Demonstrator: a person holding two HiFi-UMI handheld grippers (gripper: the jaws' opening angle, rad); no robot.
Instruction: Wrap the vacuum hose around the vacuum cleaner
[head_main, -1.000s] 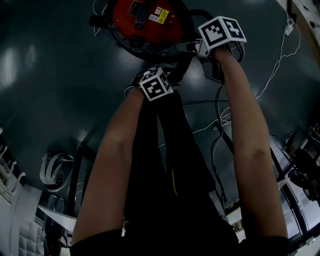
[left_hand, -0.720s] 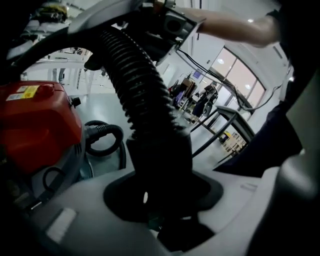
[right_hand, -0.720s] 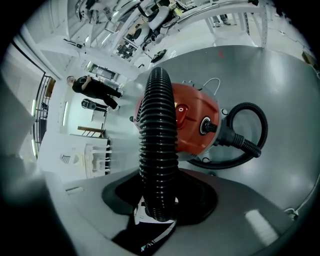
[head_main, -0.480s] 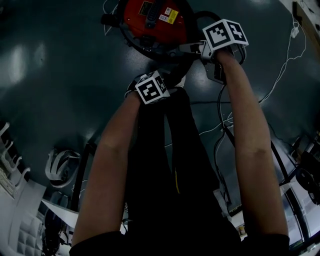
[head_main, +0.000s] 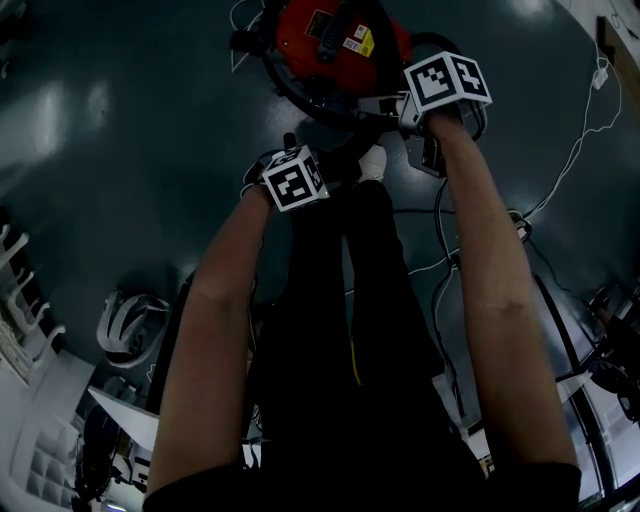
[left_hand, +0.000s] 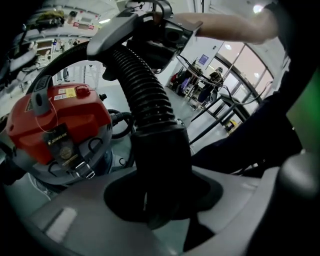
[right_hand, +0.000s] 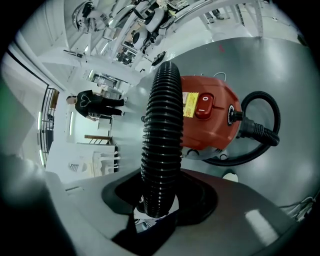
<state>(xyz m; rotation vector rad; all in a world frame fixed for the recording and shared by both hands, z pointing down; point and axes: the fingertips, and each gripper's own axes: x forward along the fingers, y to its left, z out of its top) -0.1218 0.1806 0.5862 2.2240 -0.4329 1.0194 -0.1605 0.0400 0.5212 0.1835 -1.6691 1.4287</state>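
Since the earlier frame the left gripper (head_main: 291, 172) had drawn out to the left, away from the right gripper (head_main: 425, 95), and the span of hose between them had lengthened. The left jaws had just been closing and now pinched the smooth black cuff (left_hand: 161, 160) at the end of the ribbed vacuum hose (right_hand: 161, 135). The right gripper was clamped across the ribbed hose further along, up beside the red vacuum cleaner (head_main: 335, 38).

The vacuum cleaner stood on the dark floor (head_main: 120, 150) at the far side, just beyond the person's white shoe (head_main: 372, 160). From its port on the right the hose looped out and passed low round the base of the canister, so one turn seemed to be laid already. The rest was held up in the air between the two grippers. Judged from this, the wrap was partly done: the lifted length and its cuff end were yet to be brought round the body and set down.
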